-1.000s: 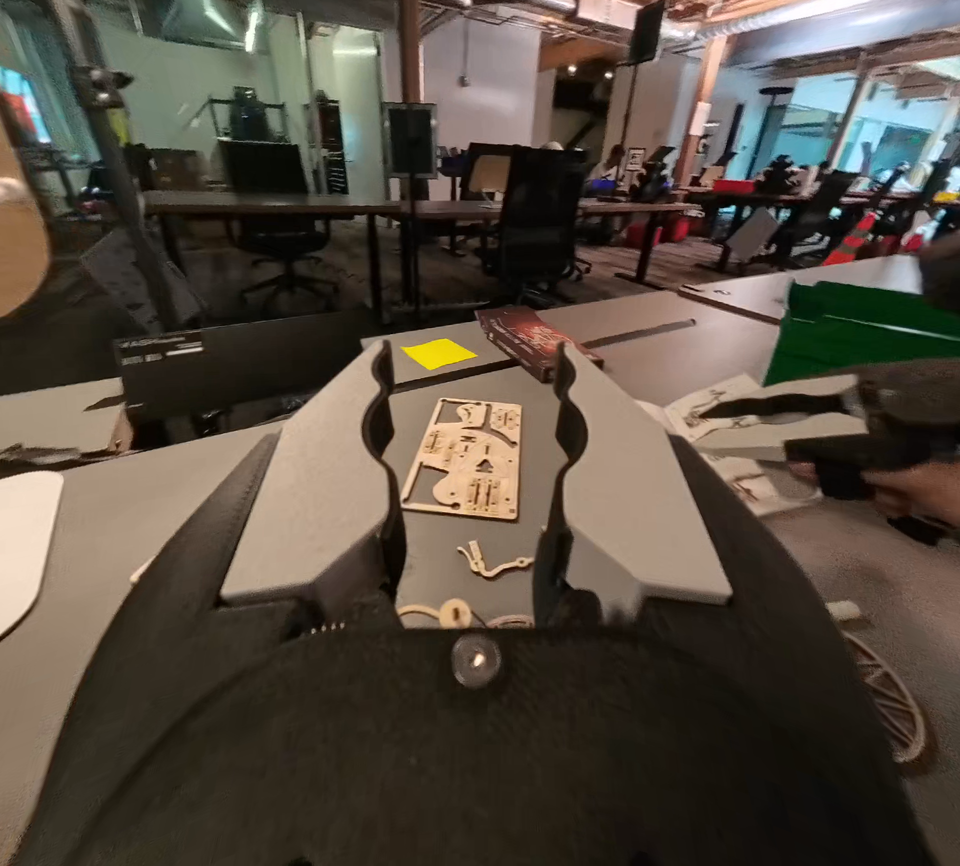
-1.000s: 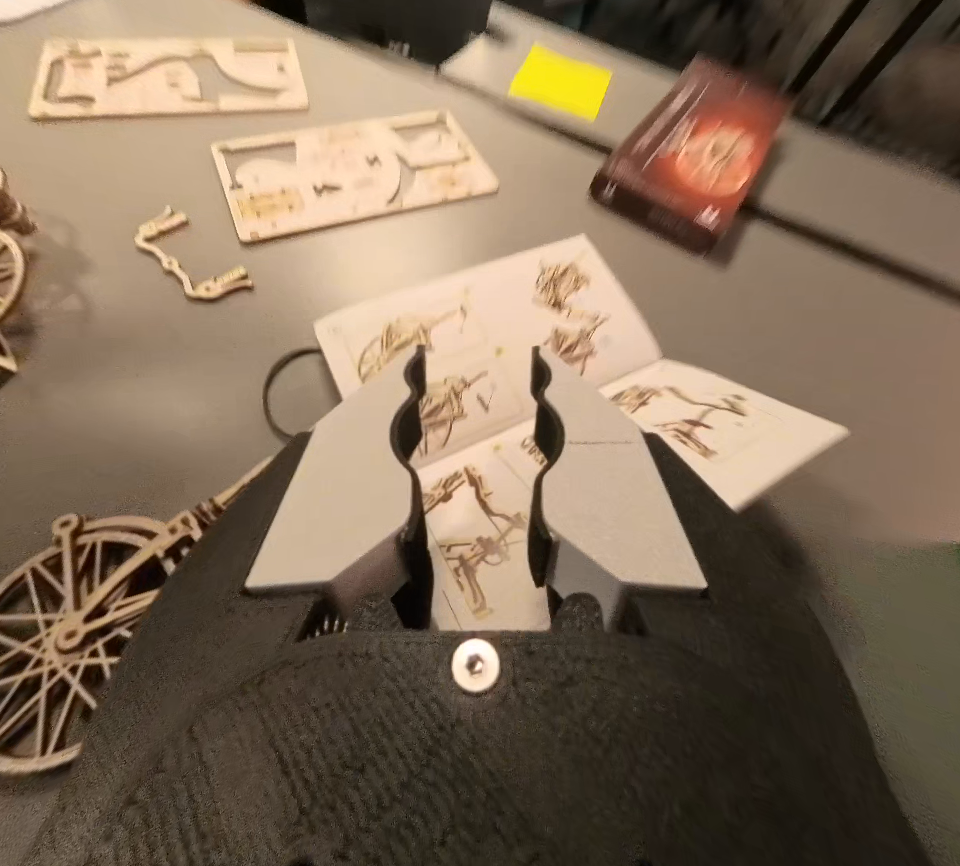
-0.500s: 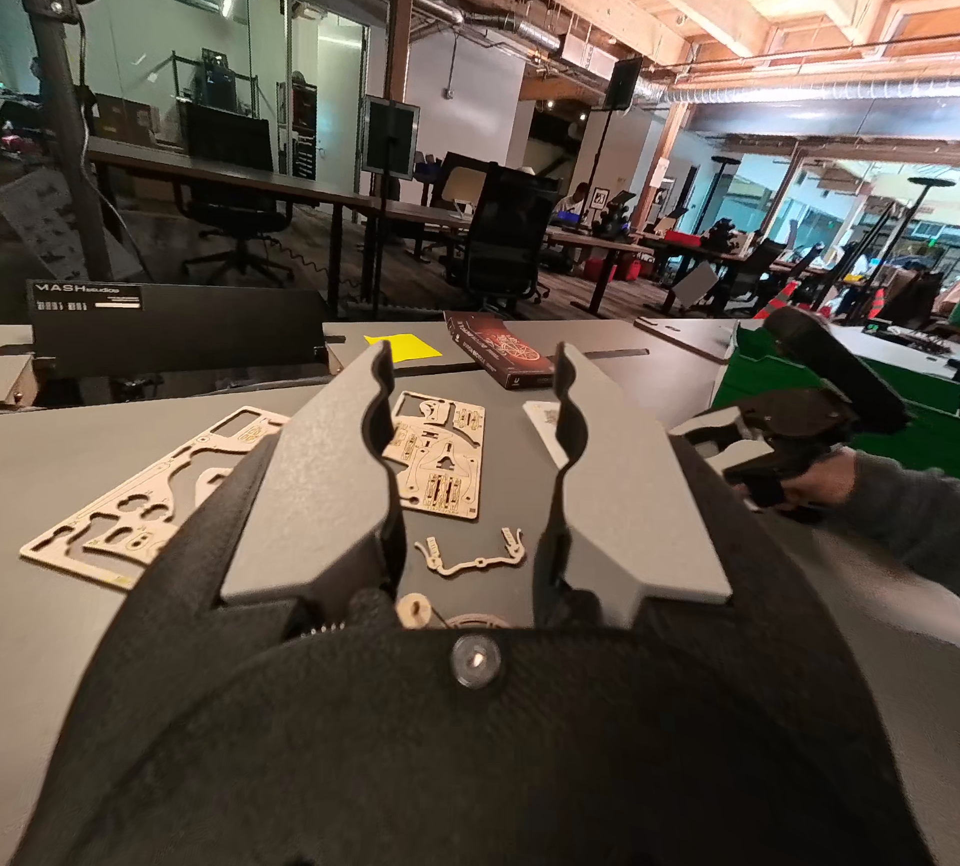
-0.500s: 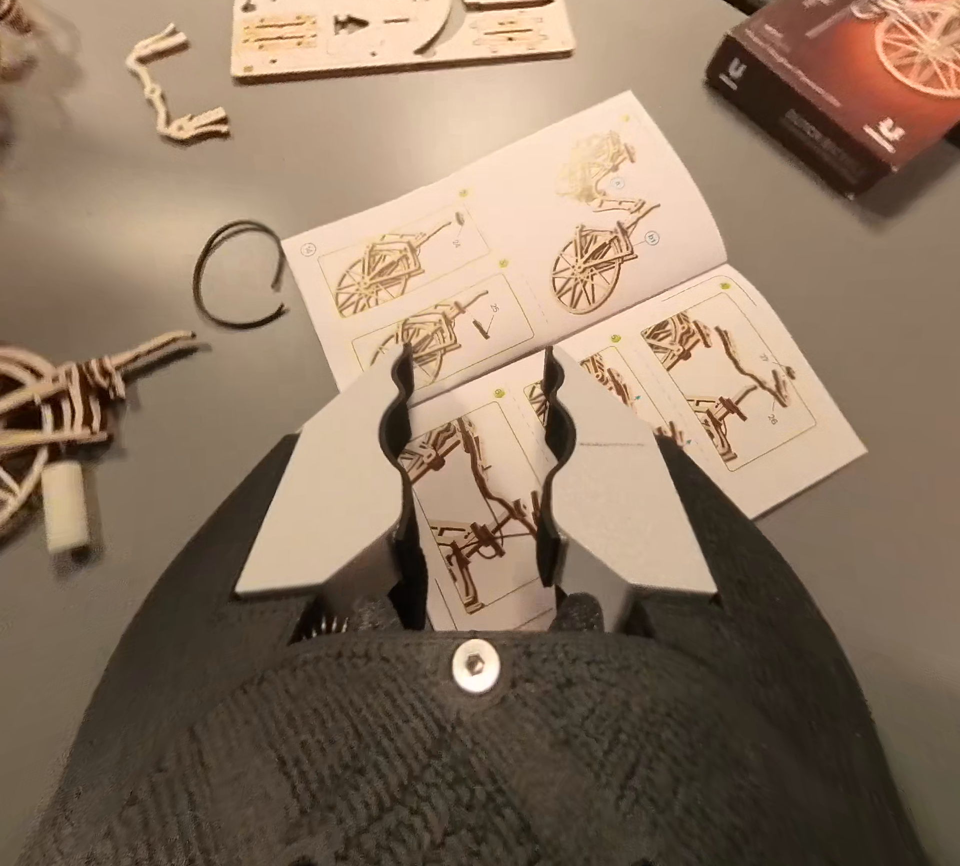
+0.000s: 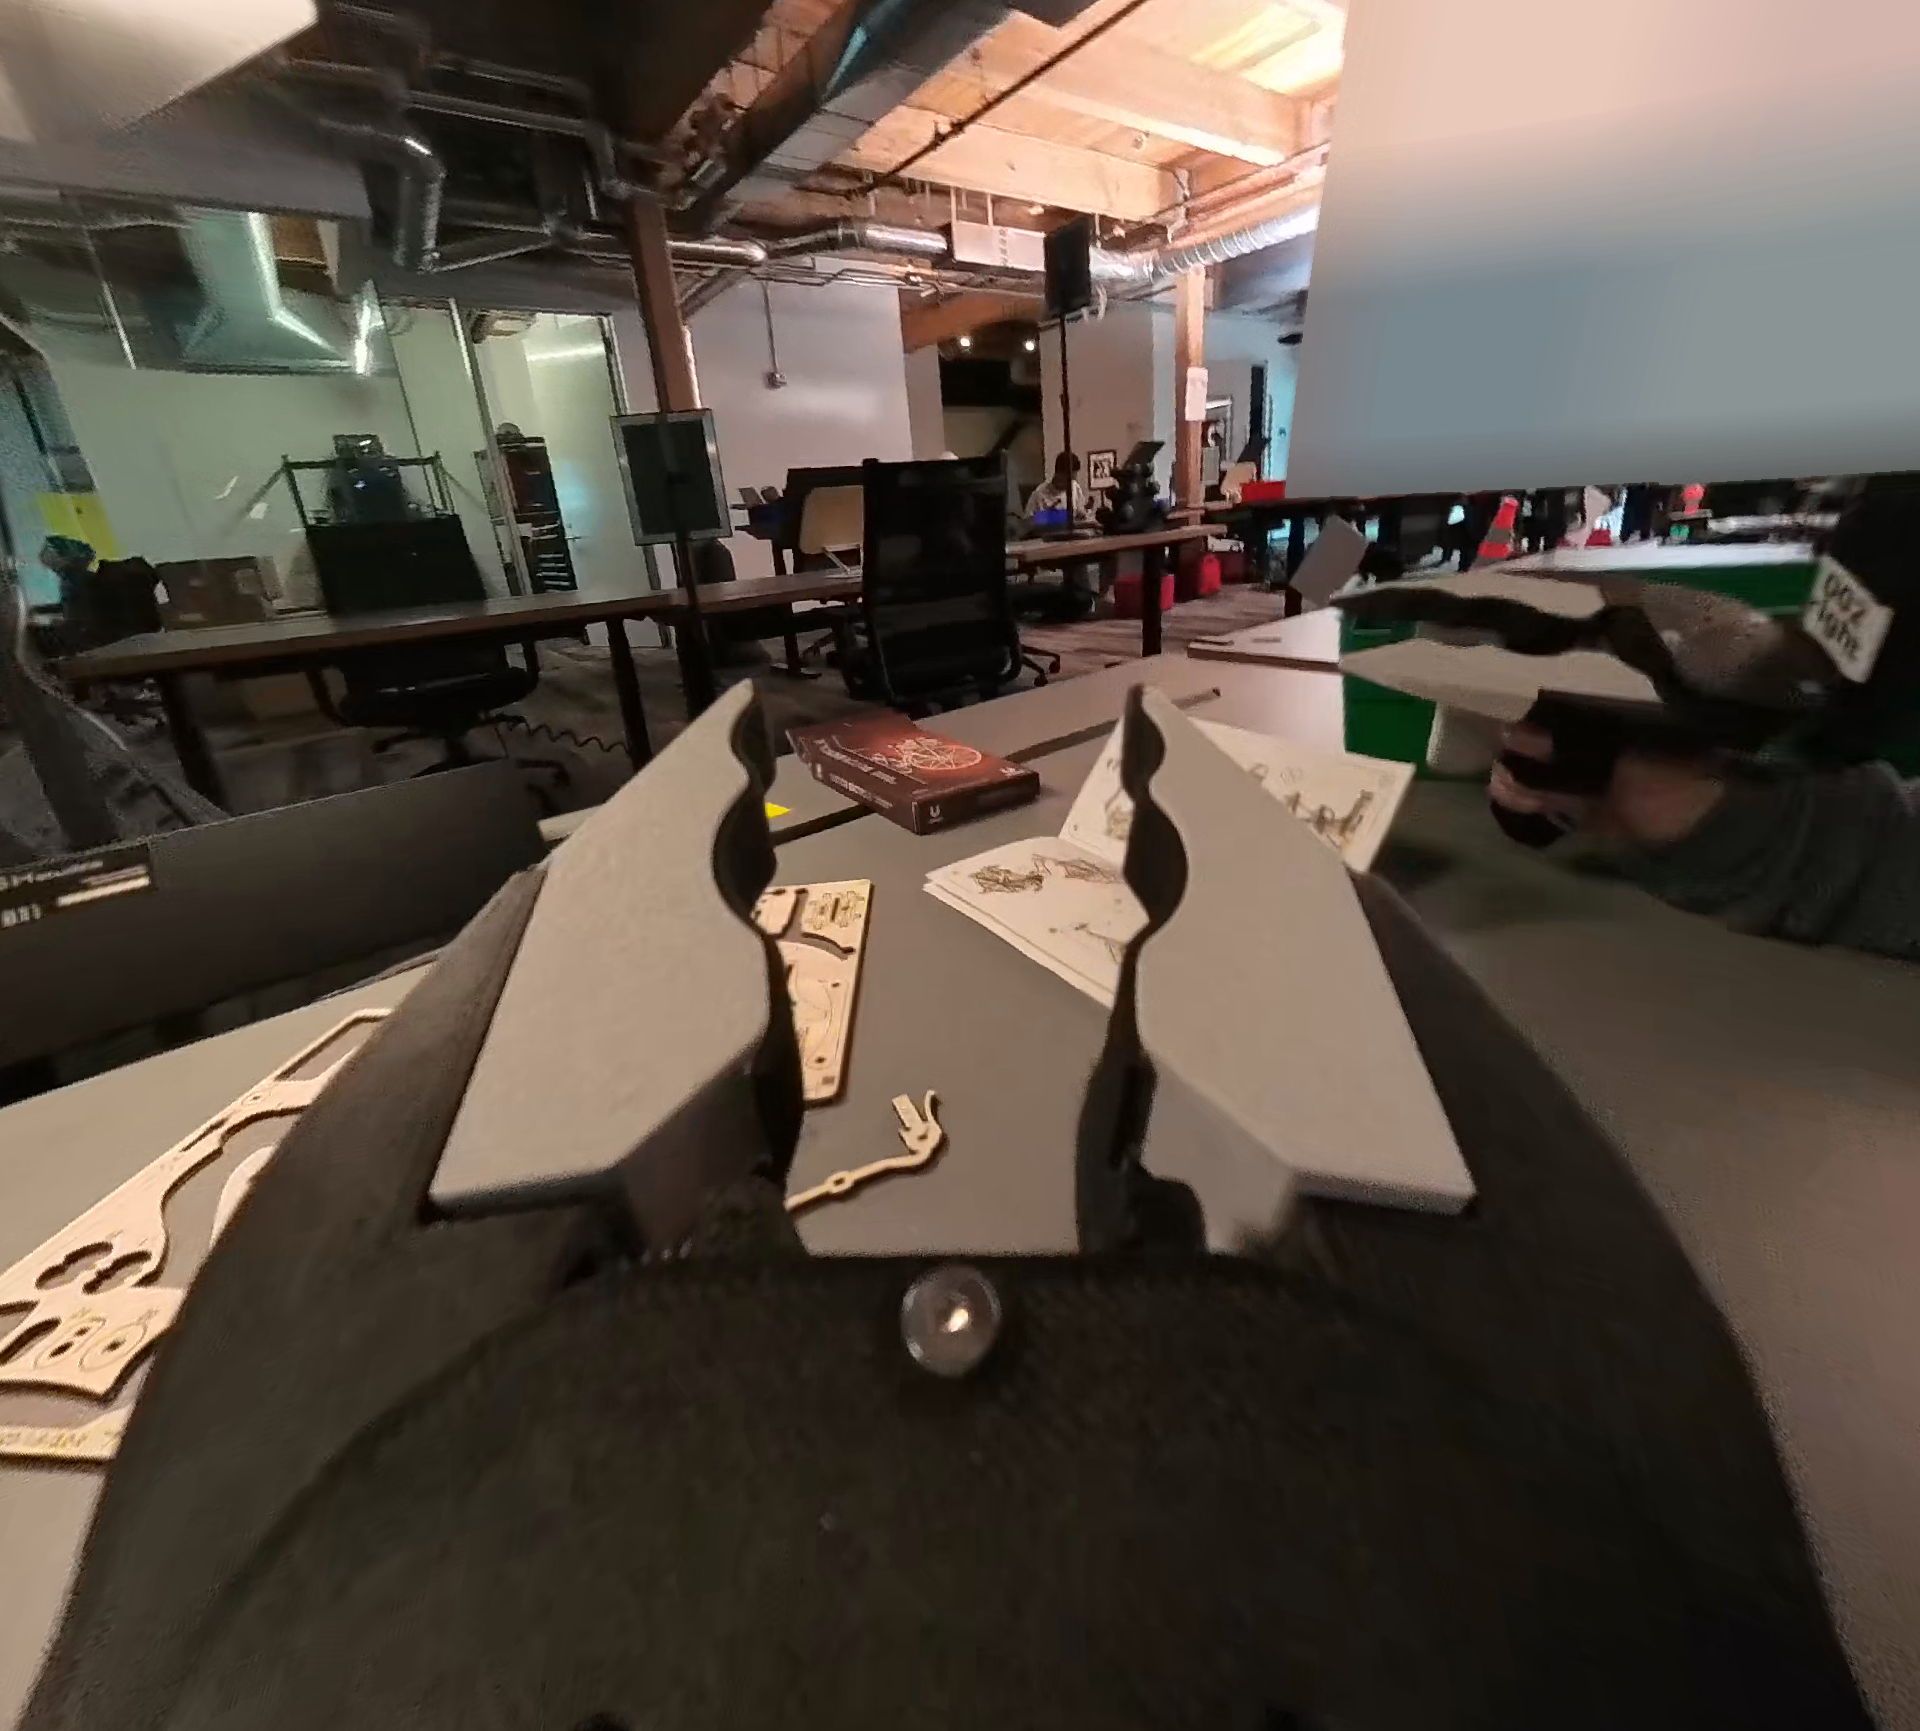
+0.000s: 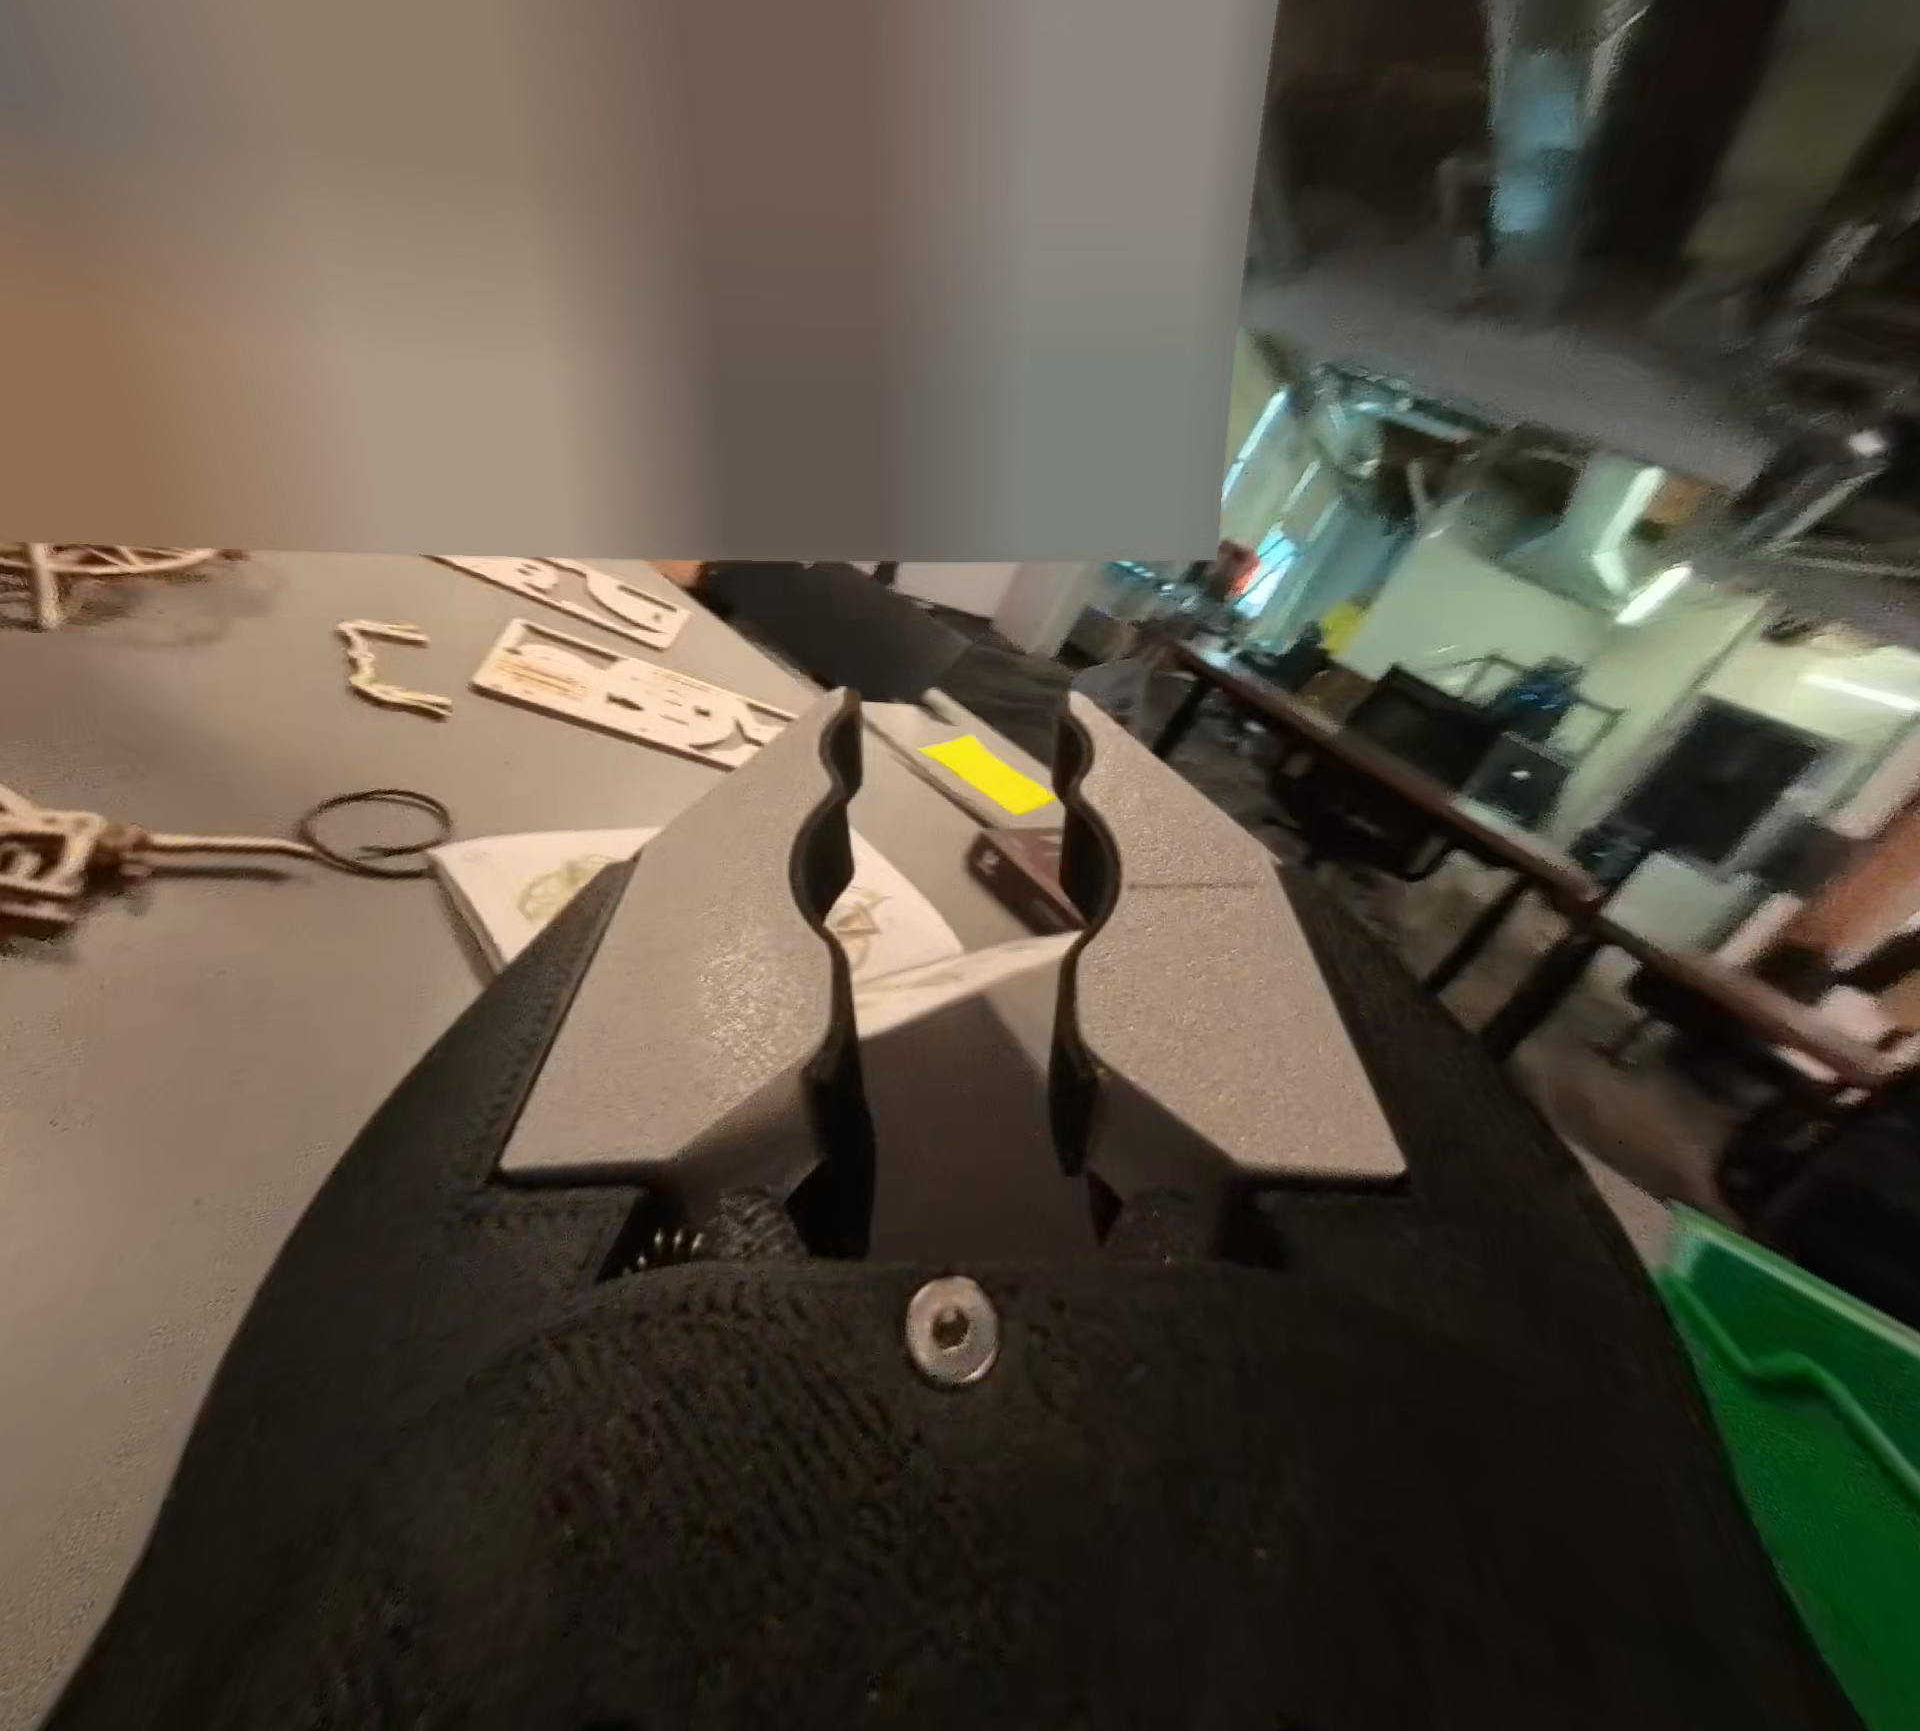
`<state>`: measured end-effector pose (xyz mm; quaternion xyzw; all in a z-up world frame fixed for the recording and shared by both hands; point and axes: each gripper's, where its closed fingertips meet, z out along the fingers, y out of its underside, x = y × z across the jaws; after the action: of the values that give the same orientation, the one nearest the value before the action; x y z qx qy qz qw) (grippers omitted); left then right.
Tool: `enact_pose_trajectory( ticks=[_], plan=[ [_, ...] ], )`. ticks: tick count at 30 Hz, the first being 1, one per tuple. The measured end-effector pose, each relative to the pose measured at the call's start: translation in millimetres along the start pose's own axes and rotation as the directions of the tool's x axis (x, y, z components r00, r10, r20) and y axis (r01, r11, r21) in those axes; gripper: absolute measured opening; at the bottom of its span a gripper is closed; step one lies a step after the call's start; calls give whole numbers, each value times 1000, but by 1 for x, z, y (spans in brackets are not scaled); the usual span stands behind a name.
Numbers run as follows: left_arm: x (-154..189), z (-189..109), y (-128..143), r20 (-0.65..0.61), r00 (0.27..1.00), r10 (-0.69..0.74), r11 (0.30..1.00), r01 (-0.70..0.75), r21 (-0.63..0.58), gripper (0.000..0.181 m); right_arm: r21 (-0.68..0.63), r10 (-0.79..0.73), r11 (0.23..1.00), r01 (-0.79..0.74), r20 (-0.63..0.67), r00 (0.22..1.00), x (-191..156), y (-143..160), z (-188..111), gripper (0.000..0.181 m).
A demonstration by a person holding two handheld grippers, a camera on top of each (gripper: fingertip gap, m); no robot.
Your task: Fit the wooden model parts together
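Observation:
My left gripper (image 5: pixel 943 707) is open and empty above the grey table (image 5: pixel 1662 1110). Below it lie a small curved wooden part (image 5: pixel 883 1162) and a punched wooden sheet (image 5: pixel 826 985); another sheet (image 5: pixel 114 1266) lies at the left. My right gripper (image 6: pixel 958 713) is open and empty, raised over the instruction booklet (image 6: pixel 520 892). It also shows in the left wrist view (image 5: pixel 1371 632), held by a hand. The right wrist view shows the curved wooden part (image 6: pixel 390 673), a wooden sheet (image 6: pixel 623 694), part of a wooden wheel assembly (image 6: pixel 42 860) and a black rubber ring (image 6: pixel 374 829).
The instruction booklet (image 5: pixel 1060 892) lies open at the middle. A dark red box (image 5: pixel 914 772) and a yellow note (image 6: pixel 982 772) lie at the far edge. A green bin (image 6: pixel 1808 1432) stands at the right. Office desks and chairs (image 5: pixel 935 601) stand beyond. The wooden wheel assembly (image 6: pixel 42 860) is about 15 cm from both grippers' fingertips.
Both grippers have tilted upward, away from the table. The right gripper has risen from pointing down at the booklet to pointing level across the table. The left gripper has swung right.

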<state>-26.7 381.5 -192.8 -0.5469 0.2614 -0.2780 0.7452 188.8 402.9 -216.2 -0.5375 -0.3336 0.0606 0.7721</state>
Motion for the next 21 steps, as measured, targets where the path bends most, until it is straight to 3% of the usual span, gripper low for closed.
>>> enact_pose_trajectory(
  ticks=[4,13,17,21],
  plan=[
    [9,3,7,-29,999,37,999,-38,-27,66,1,-55,998,55,-76,996,14,2,-2,37],
    [7,5,2,-12,999,40,999,-40,-1,66,-20,-67,998,65,-86,994,20,11,1,35],
    [4,5,-2,-7,999,34,999,-34,15,66,-25,-82,996,81,-48,996,13,13,2,35],
    [-7,12,13,26,998,49,998,-48,-45,70,9,-76,997,76,35,996,0,7,1,37]
  ],
)
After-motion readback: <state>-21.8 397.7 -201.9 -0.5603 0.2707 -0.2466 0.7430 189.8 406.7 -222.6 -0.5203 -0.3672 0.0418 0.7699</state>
